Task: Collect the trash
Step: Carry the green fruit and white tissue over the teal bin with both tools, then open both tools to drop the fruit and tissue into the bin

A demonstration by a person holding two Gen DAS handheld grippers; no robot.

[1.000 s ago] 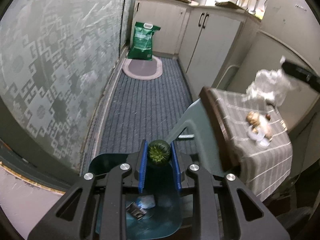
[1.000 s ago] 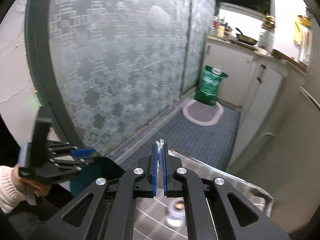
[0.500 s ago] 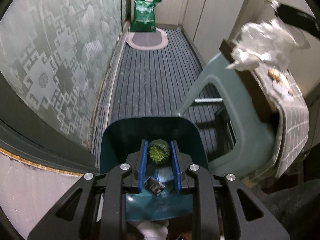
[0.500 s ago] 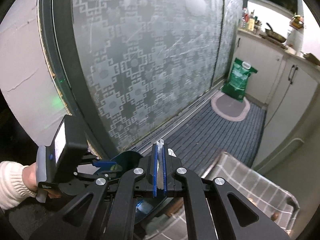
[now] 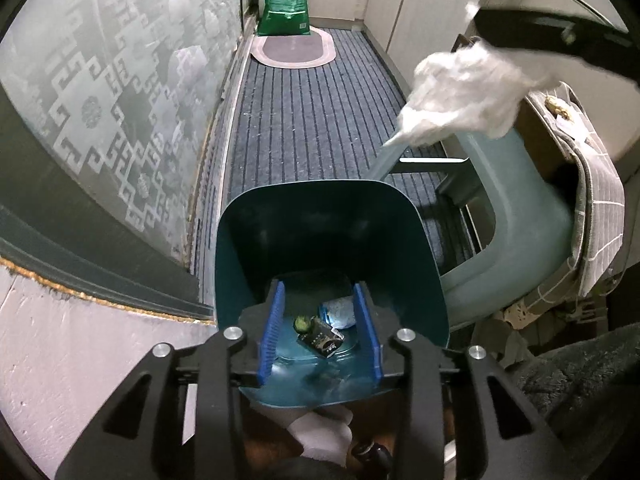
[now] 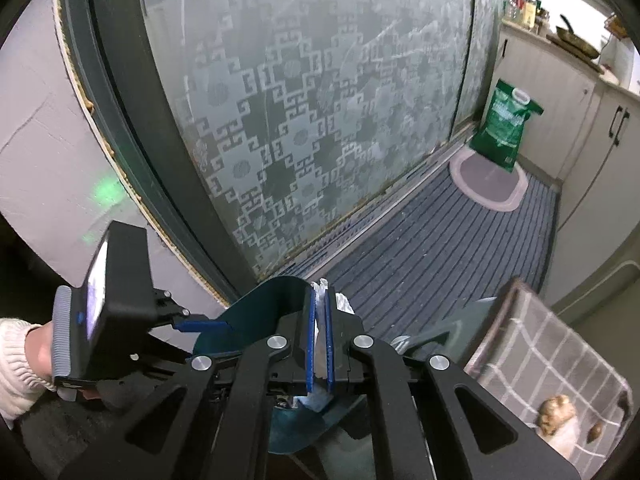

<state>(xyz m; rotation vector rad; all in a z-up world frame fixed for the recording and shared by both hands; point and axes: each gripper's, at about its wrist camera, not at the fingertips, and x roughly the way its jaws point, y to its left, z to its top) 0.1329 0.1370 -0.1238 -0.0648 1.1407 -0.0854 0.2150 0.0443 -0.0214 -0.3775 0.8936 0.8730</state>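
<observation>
My left gripper [image 5: 318,286] points down into the teal bin [image 5: 328,216]; its jaws are opening and nothing is between the blue pads. A small green ball [image 5: 299,323] lies on the bin's bottom beside a dark wrapper [image 5: 322,340] and a pale blue wad [image 5: 339,313]. My right gripper [image 6: 321,294] is shut on a crumpled white plastic wad [image 6: 320,308] just above the bin's rim [image 6: 260,308]. In the left wrist view that wad [image 5: 464,92] hangs up and to the right of the bin. In the right wrist view the left gripper [image 6: 208,325] sits at the left, held by a hand.
A low table under a grey checked cloth [image 6: 560,352] carries food scraps [image 6: 554,420]. A pale teal stool [image 5: 520,216] stands beside the bin. A frosted patterned glass door [image 6: 300,120] lines the left. A green bag [image 5: 286,0] and an oval mat [image 5: 294,46] lie far down the ribbed carpet.
The left gripper sank over the bin and opened, and the green ball fell from its pads to the bin's bottom. The right gripper carried the white wad from the table towards the bin.
</observation>
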